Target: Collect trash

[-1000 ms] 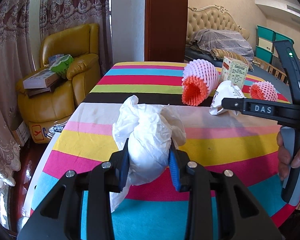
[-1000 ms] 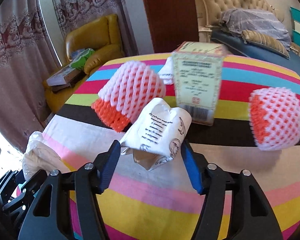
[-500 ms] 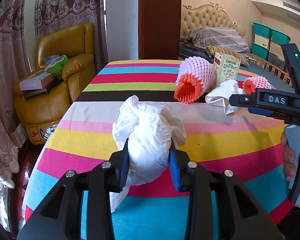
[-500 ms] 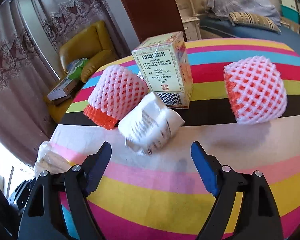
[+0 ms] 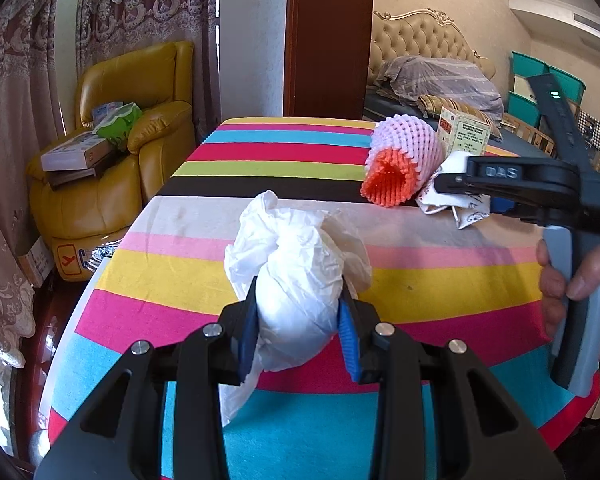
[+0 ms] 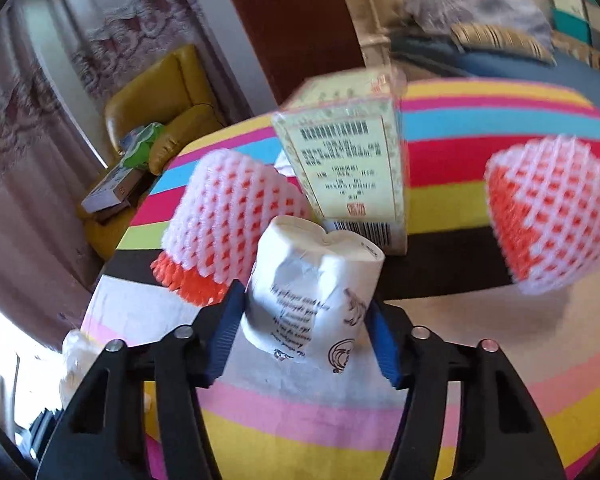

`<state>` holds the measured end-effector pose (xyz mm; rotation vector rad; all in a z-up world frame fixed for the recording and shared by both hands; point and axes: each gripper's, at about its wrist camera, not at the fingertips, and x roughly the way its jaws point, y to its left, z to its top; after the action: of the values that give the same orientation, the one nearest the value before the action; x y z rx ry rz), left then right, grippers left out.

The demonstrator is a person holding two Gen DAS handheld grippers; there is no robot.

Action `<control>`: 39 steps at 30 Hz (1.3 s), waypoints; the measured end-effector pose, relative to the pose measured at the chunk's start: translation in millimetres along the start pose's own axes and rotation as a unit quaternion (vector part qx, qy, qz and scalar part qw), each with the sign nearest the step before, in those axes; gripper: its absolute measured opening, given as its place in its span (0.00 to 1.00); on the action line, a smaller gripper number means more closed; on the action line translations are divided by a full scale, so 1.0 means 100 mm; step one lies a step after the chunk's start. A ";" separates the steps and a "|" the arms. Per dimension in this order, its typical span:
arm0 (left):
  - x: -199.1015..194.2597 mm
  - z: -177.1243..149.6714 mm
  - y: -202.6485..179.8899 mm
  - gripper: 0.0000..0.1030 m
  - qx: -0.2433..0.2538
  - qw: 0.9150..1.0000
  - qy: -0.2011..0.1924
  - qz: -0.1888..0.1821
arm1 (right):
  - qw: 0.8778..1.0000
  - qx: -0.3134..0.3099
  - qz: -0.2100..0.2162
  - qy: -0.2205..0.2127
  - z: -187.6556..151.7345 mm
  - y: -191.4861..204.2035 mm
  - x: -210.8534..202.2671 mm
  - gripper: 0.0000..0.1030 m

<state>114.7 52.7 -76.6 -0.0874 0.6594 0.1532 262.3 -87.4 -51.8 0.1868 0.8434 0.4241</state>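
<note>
— Left gripper (image 5: 299,326)? Blue pads pressed from both sides on a crumpled white plastic bag (image 5: 296,268), held just in front of the black frame.

— And right gripper (image 6: 306,334)? Closed on a printed white paper wrapper (image 6: 314,294), pads touching its two sides. Seen also from the left wrist, far to the right, handle gripped by a bare hand (image 5: 580,288), fingers curled around.

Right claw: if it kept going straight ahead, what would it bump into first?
Probably the box, just behind the wrapper that the right claw already holds; the blurry picture makes depth uncertain.
</note>
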 end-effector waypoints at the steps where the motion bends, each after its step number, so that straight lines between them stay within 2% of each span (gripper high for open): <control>1: 0.00 0.00 -0.01 0.33 -0.001 1.000 -0.001 0.000 | 1.000 -0.013 0.000 -0.005 -0.02 0.02 -0.06 0.53; 6: 0.01 0.00 -0.05 0.33 0.005 1.000 0.000 0.005 | 0.998 -0.059 -0.005 -0.023 -0.11 0.07 -0.27 0.52; 12: -0.11 0.05 -0.14 0.32 0.016 1.000 -0.013 -0.008 | 0.994 -0.103 -0.009 -0.041 -0.30 0.08 -0.59 0.52; 19: -0.21 0.12 -0.38 0.32 0.036 0.999 -0.025 -0.025 | 0.991 -0.115 -0.024 -0.057 -0.49 -0.18 -0.90 0.52; 25: -0.27 0.16 -0.74 0.32 0.064 0.996 -0.036 -0.050 | 0.990 -0.112 -0.033 -0.076 -0.62 -0.46 -1.18 0.52; 31: -0.36 0.18 -1.15 0.32 0.098 0.991 -0.054 -0.078 | 0.981 -0.142 -0.060 -0.116 -0.74 -0.53 -1.48 0.52; 39: -0.45 0.21 -1.59 0.32 0.128 0.983 -0.086 -0.101 | 0.977 -0.127 -0.088 -0.150 -0.81 -0.83 -1.79 0.52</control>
<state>119.7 -106.0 -27.3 0.1058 0.4897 -0.1190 119.4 -240.2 -9.4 -0.0608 0.4981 0.3225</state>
